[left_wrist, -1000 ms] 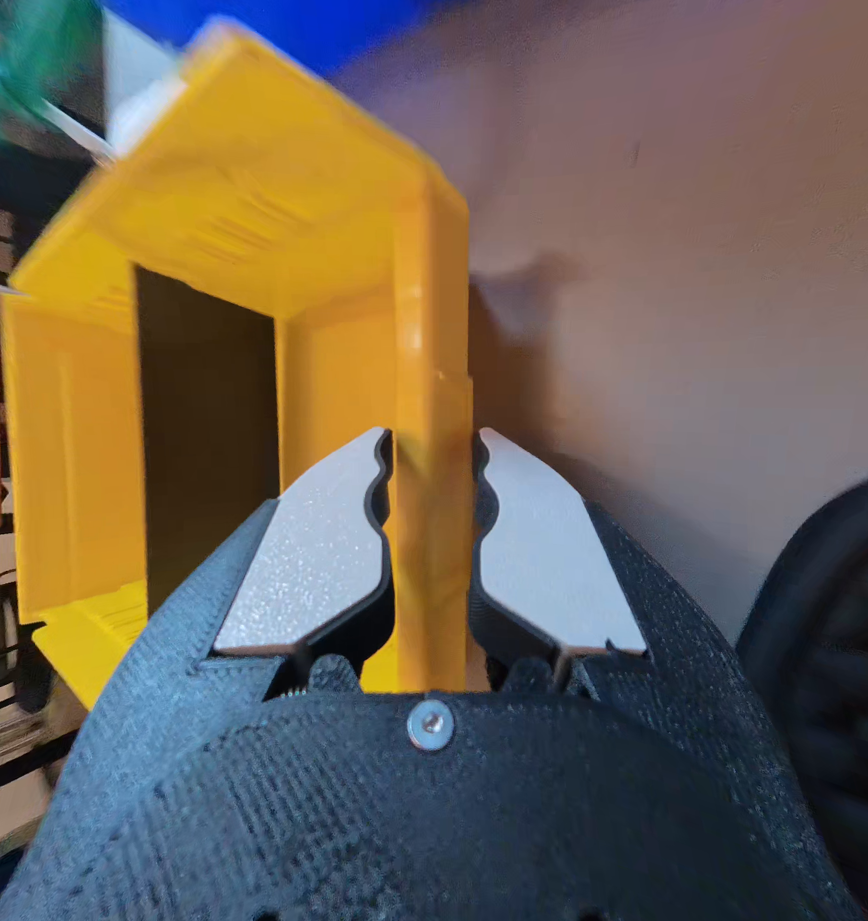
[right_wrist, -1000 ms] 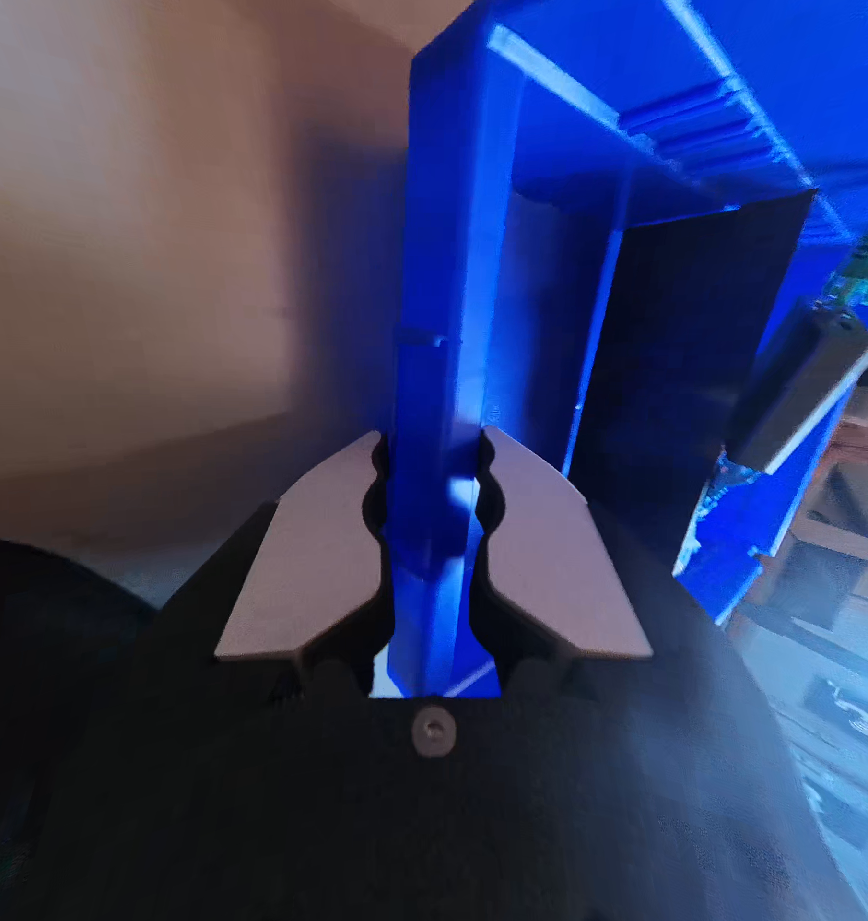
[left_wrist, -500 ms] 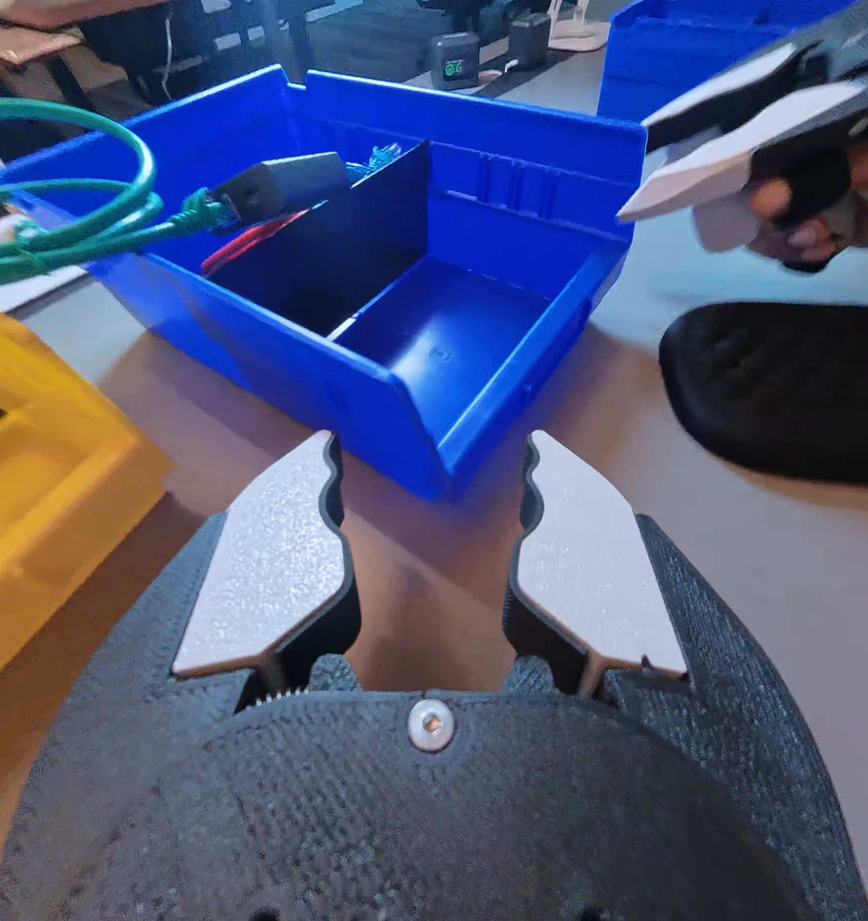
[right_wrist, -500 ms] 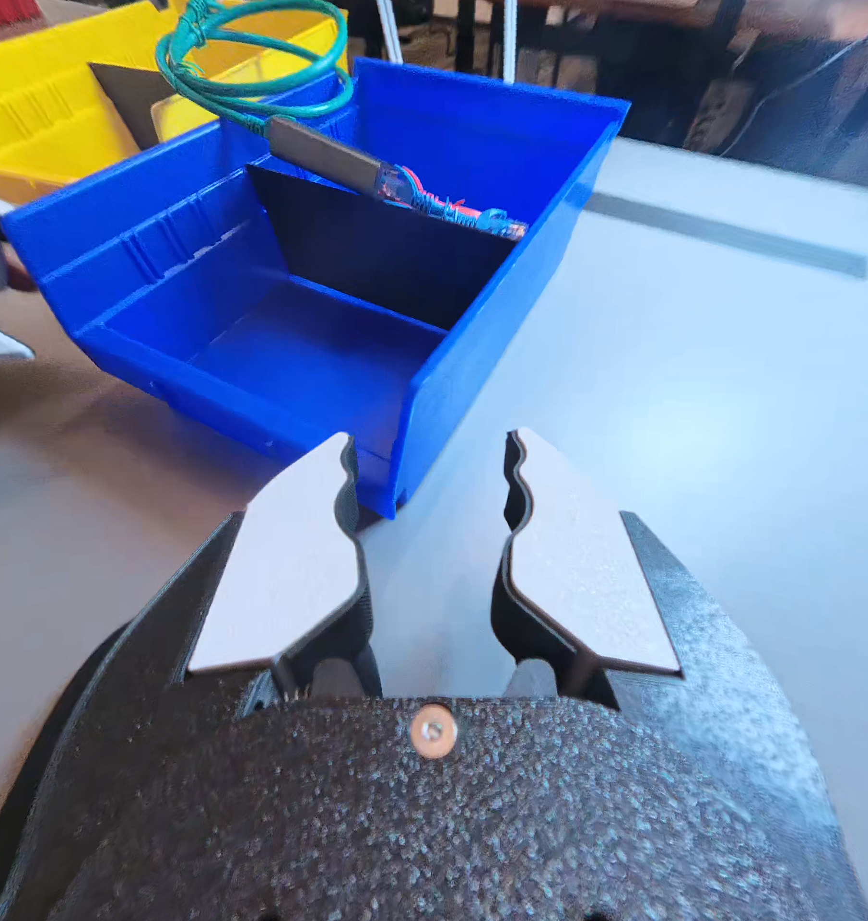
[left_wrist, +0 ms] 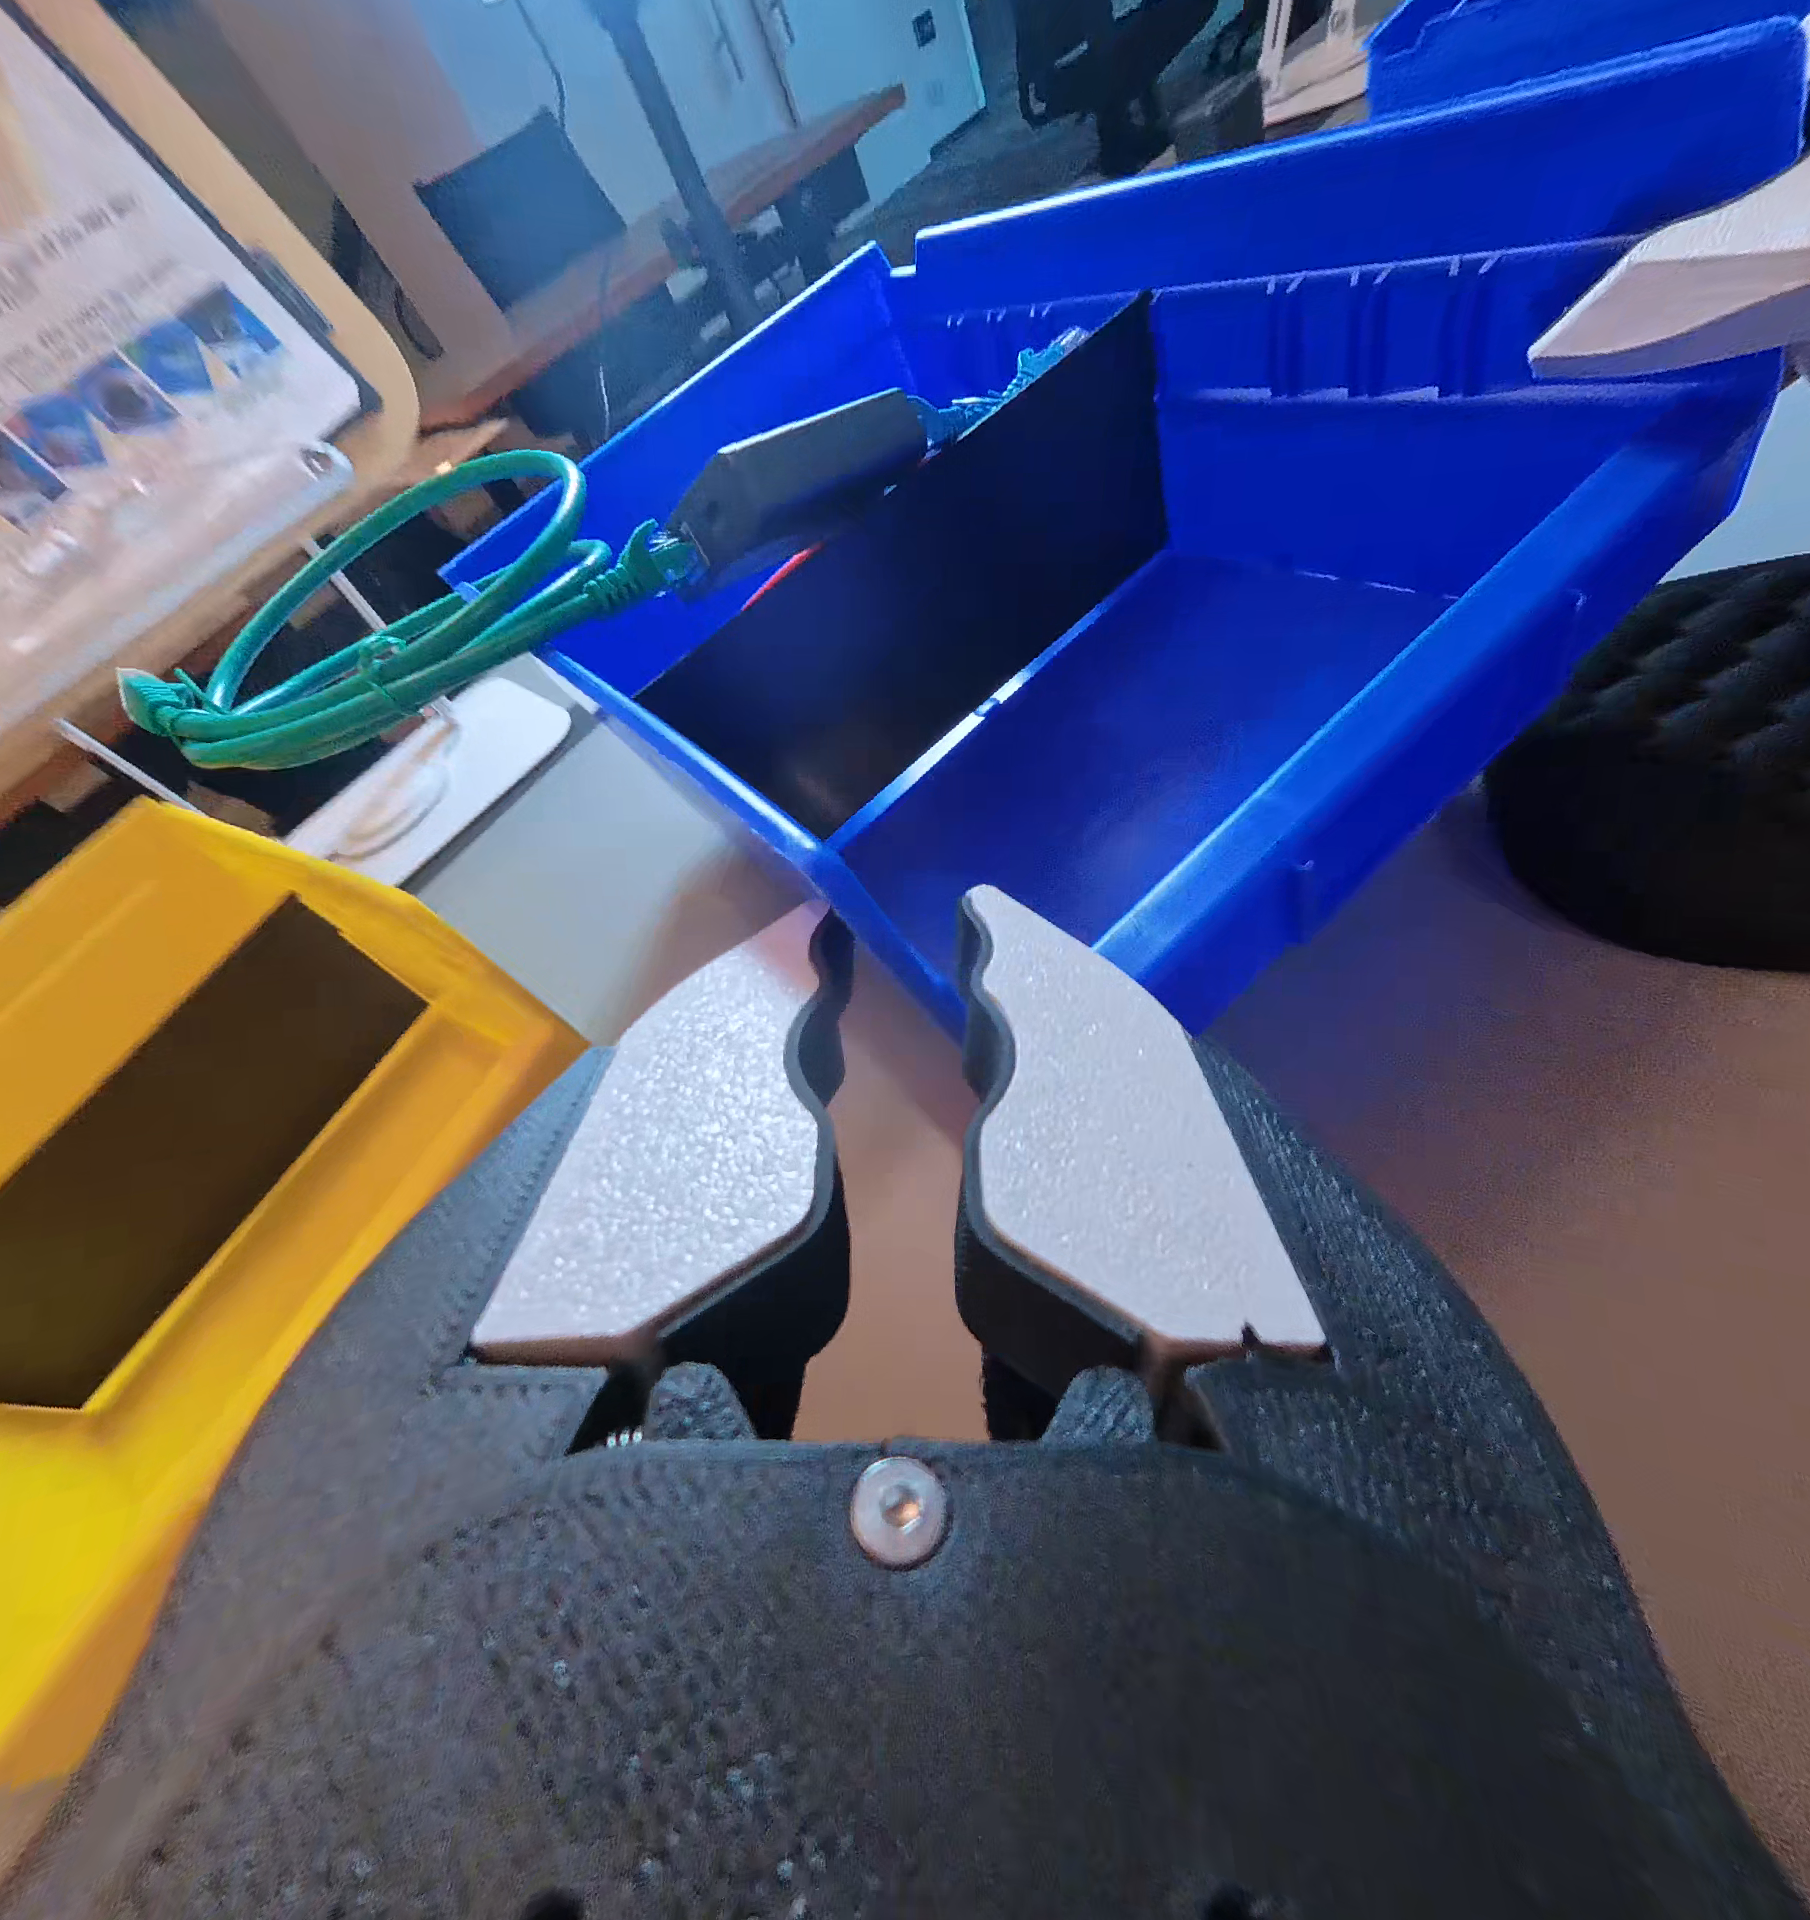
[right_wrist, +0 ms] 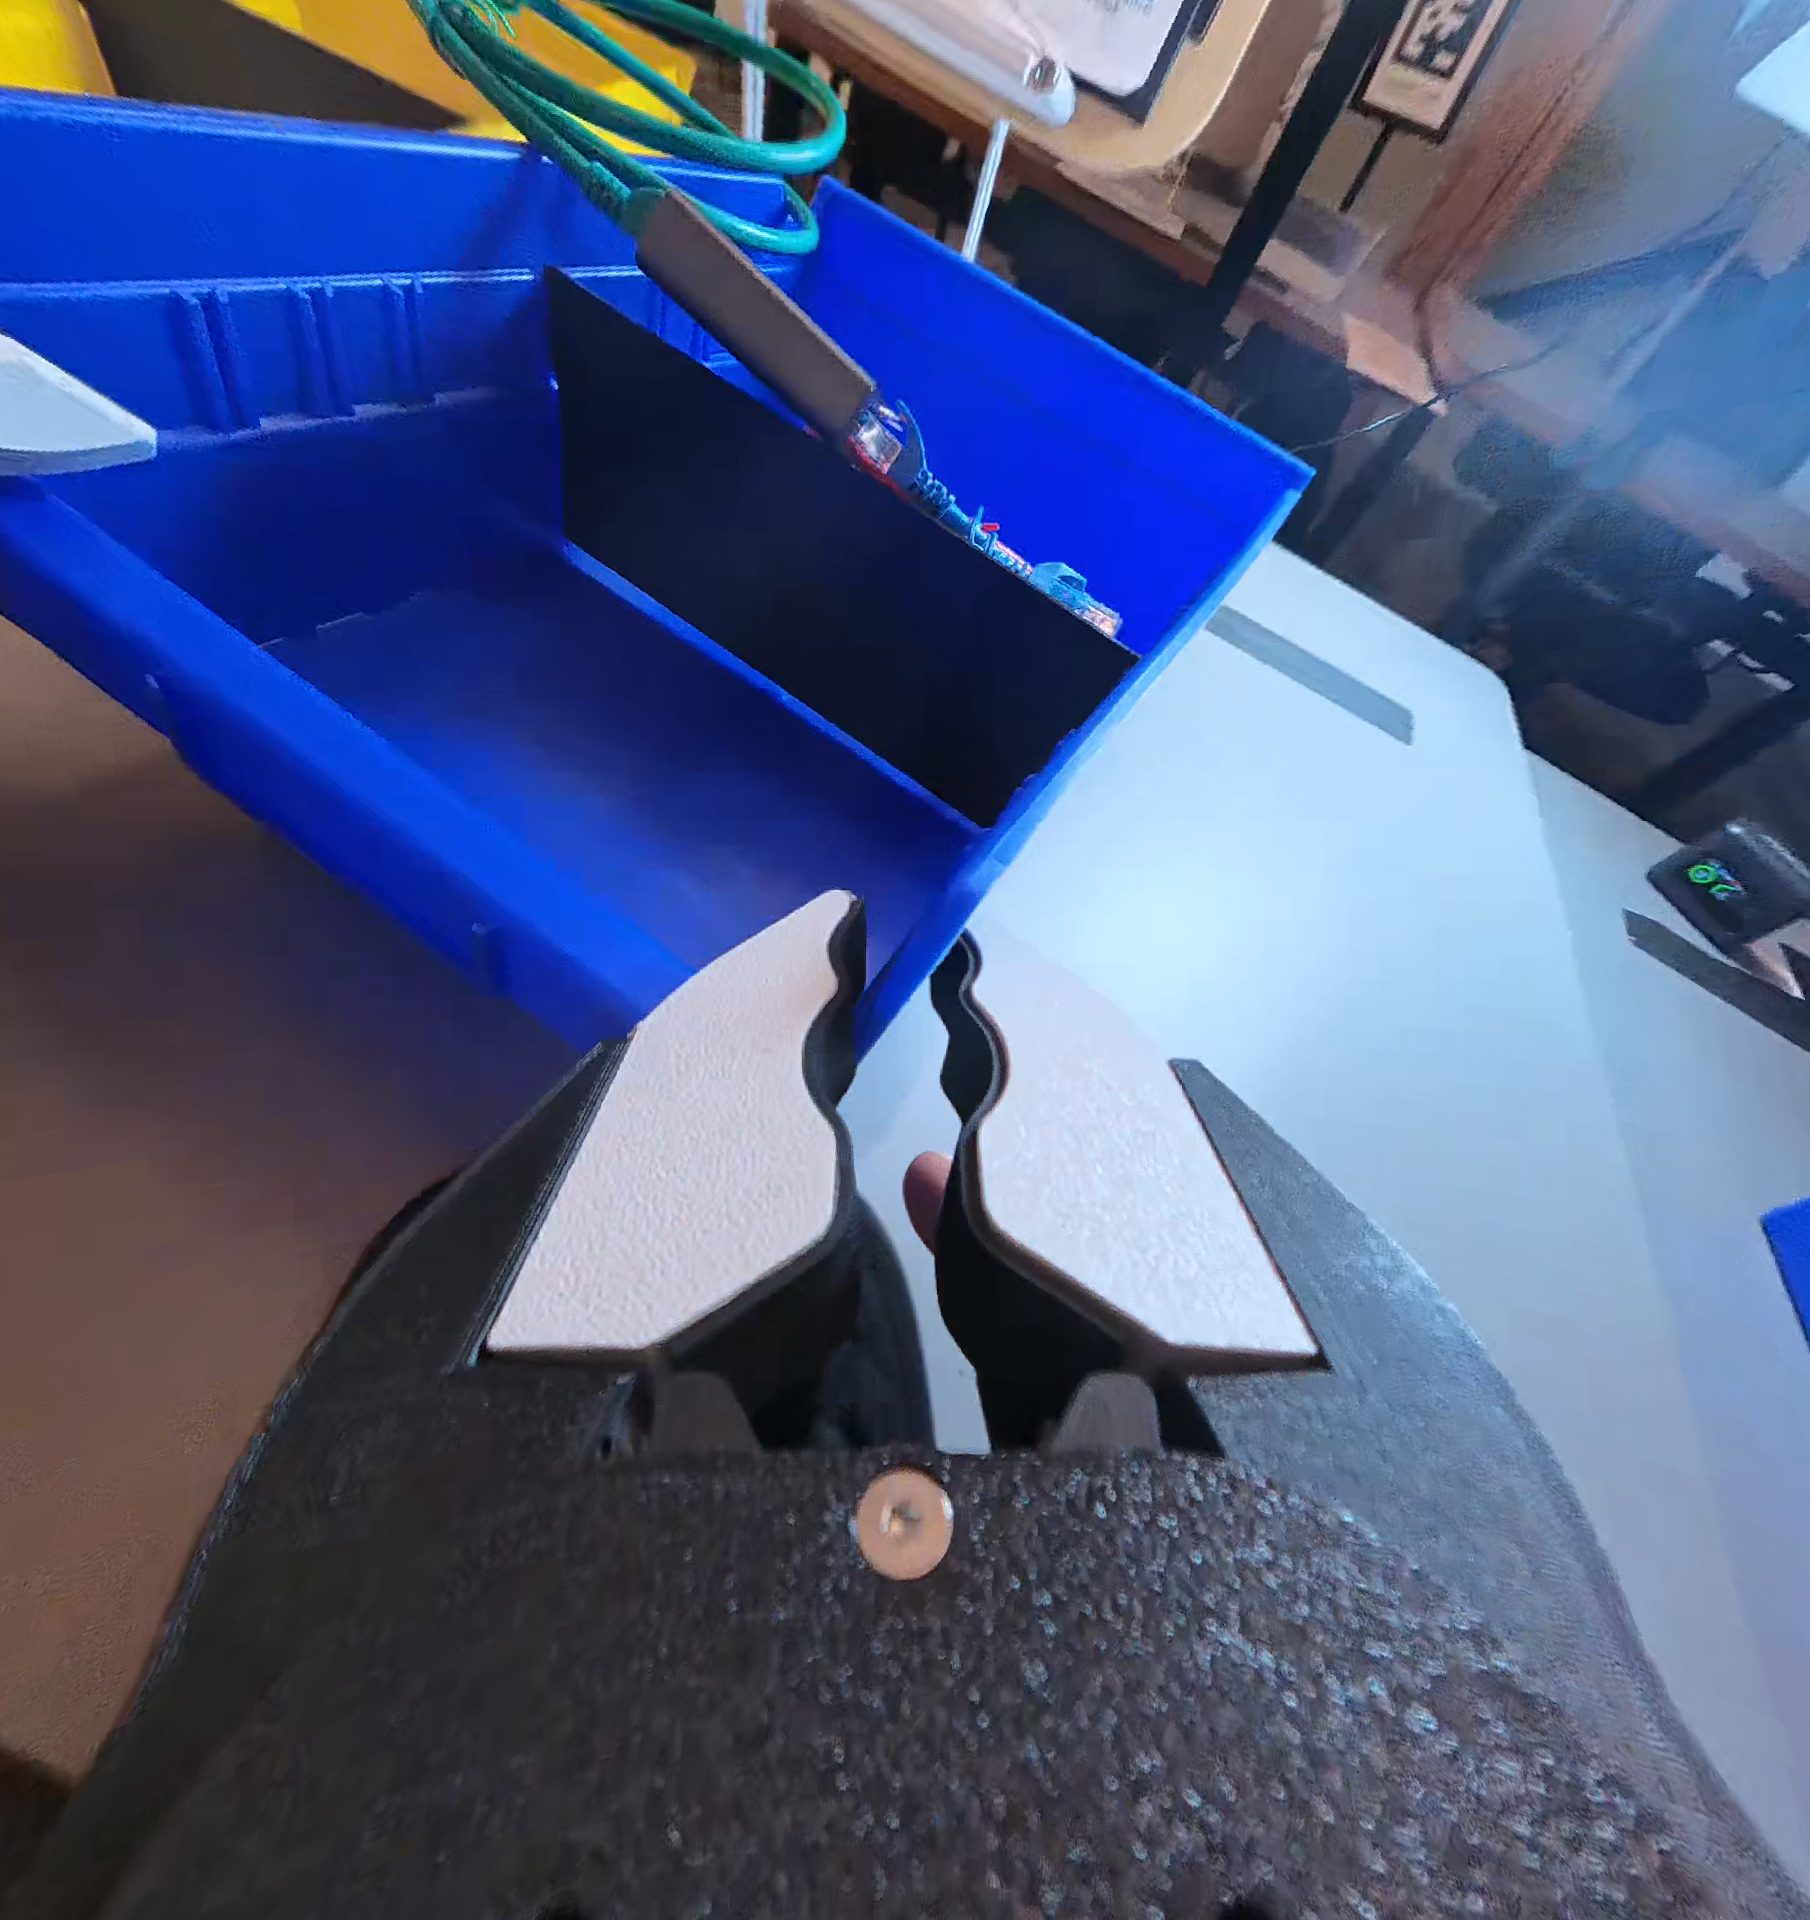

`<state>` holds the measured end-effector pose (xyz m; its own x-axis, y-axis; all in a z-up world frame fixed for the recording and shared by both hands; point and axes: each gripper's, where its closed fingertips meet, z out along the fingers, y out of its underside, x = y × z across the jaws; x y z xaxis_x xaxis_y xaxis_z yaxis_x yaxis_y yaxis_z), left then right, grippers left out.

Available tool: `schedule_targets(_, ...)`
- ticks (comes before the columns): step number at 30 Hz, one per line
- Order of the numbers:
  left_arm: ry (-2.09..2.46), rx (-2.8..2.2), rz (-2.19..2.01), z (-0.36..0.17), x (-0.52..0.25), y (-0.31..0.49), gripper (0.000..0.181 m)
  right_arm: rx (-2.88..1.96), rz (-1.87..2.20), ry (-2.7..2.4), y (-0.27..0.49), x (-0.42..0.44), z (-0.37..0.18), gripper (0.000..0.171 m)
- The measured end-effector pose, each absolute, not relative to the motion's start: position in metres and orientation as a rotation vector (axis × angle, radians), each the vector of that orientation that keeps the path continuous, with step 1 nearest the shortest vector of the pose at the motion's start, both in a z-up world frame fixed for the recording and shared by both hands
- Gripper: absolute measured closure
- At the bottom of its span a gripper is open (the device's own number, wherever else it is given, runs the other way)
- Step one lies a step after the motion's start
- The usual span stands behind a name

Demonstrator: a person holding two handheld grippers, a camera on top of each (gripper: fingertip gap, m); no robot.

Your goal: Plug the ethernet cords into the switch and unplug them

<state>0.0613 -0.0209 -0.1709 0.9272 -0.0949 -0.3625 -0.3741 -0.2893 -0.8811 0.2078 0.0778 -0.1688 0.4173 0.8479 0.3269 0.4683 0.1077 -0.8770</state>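
Switch (right_wrist: 750, 301) lies in blue bin (right_wrist: 1036, 436); yellow bin (left_wrist: 39, 1039) only leftward; both grippers' fingers (left_wrist: 693, 1143) narrow, empty

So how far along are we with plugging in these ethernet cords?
Early. The switch lies across the blue bin at its black divider, with a green cord at one end and blue and red cords at the other; whether they are seated is unclear. Left gripper and right gripper hold nothing, jaws slightly apart at the bin's near corners. Plugging and unplugging remain.

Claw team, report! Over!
Left claw, right claw nearly closed at blue plastic bin's near corners; grip unclear. Grey slab switch on bin's divider, green cord attached. Nothing blocking.
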Motion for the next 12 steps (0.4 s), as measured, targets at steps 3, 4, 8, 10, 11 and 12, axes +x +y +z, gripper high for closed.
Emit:
schedule_targets(3, 0.379, -1.812, 0.352, -0.136, 0.067, -0.054, 0.162, -1.483, 0.463, -1.156, 0.046, 0.215, -0.145, 0.158)
schedule_targets(4, 0.385, -1.799, 0.393, -0.123, 0.065, -0.067, 0.162, -1.45, 0.475, -1.148, 0.034, 0.214, -0.134, 0.158)
schedule_targets(8, 0.35, -1.752, 0.559, -0.067, 0.04, -0.137, 0.162, -1.269, 0.572, -1.191, -0.02, 0.18, -0.084, 0.157)
schedule_targets(10, 0.331, -1.779, 0.676, -0.051, 0.017, -0.177, 0.161, -1.188, 0.661, -1.235, -0.047, 0.146, -0.068, 0.158)
schedule_targets(11, 0.313, -1.796, 0.724, -0.045, 0.005, -0.198, 0.16, -1.156, 0.715, -1.263, -0.06, 0.126, -0.063, 0.158)
schedule_targets(12, 0.288, -1.822, 0.766, -0.041, -0.009, -0.218, 0.159, -1.129, 0.776, -1.296, -0.075, 0.105, -0.061, 0.158)
